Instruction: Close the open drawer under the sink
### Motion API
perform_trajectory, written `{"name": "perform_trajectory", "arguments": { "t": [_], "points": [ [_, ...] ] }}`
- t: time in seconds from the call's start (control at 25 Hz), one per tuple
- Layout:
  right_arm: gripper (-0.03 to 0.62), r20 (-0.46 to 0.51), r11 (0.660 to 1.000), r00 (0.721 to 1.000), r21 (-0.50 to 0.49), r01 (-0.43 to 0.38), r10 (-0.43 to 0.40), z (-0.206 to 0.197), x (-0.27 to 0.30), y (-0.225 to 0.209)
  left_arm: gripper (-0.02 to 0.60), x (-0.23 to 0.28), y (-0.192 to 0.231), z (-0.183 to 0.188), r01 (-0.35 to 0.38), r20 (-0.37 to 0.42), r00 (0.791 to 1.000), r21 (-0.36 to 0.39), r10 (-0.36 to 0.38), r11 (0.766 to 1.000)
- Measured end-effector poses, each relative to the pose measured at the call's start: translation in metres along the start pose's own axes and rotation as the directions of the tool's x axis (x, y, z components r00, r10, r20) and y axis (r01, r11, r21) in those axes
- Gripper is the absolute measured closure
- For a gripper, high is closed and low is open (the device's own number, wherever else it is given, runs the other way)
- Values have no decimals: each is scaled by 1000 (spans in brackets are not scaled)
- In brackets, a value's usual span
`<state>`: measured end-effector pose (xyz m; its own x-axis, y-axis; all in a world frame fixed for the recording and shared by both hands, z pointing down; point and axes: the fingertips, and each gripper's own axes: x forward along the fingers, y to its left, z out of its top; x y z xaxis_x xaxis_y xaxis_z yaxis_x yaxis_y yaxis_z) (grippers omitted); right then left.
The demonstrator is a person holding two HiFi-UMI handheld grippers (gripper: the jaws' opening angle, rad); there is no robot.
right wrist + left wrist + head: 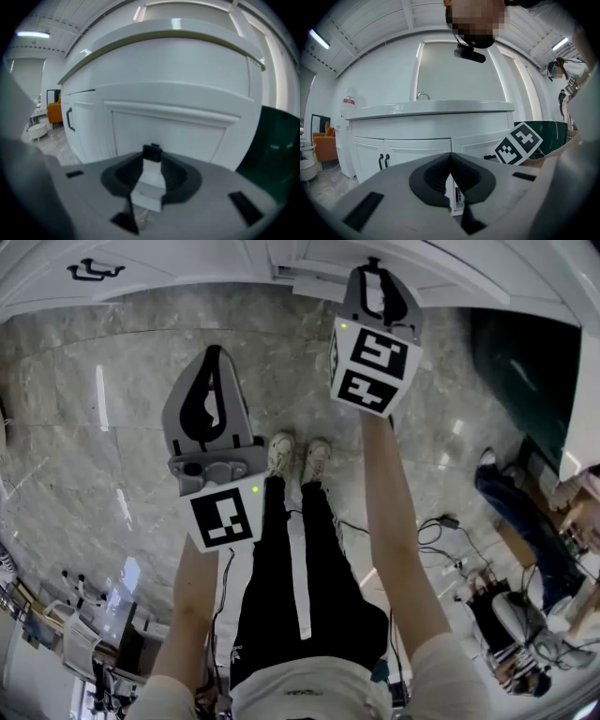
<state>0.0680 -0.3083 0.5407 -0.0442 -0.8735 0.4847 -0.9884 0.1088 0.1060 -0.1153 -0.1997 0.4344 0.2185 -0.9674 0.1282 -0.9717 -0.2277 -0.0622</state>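
Head view: right tool (375, 273) at white panelled drawer (309, 285) under the sink, left tool (214, 357) held back; left gripper view: left tool clenched, empty; right gripper view: right tool grasps drawer's small black handle (151, 151); closing step in hand, next likely a straight push until flush.

Floor (94, 456): polished grey marble-look stone, veined, glossy. Cabinet (417, 150): smooth white paint, satin sheen. Drawer handle (152, 151): black, probably matt metal.
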Motion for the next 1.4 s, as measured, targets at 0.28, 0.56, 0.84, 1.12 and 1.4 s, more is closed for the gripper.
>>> {"name": "perform_trajectory", "arguments": {
  "t": [0.28, 0.56, 0.84, 1.12, 1.4],
  "points": [
    [455, 1, 1000, 1000, 12, -1, 1, -1, 5, -2, 561, 5, -11, 1, 7, 16, 1000, -3, -7, 1000],
    [448, -13, 999, 999, -21, -48, 48, -2, 7, -2, 561, 2, -16, 9, 7, 32, 999, -15, -7, 1000],
    [399, -9, 995, 1000, 103, -15, 16, 0, 9, -6, 561, -15, -15, 21, -4, 40, 999, -8, 4, 1000],
    [381, -33, 987, 999, 160, 5, 0, 32, -52, -16, 561, -39, -17, 66, -28, -2, 1000, 6, 28, 1000],
    [452, 162, 995, 985, 93, 45, -60, 167, -141, -45, 561, -43, -20, 191, -56, 108, 992, -64, 62, 996]
  ]
}}
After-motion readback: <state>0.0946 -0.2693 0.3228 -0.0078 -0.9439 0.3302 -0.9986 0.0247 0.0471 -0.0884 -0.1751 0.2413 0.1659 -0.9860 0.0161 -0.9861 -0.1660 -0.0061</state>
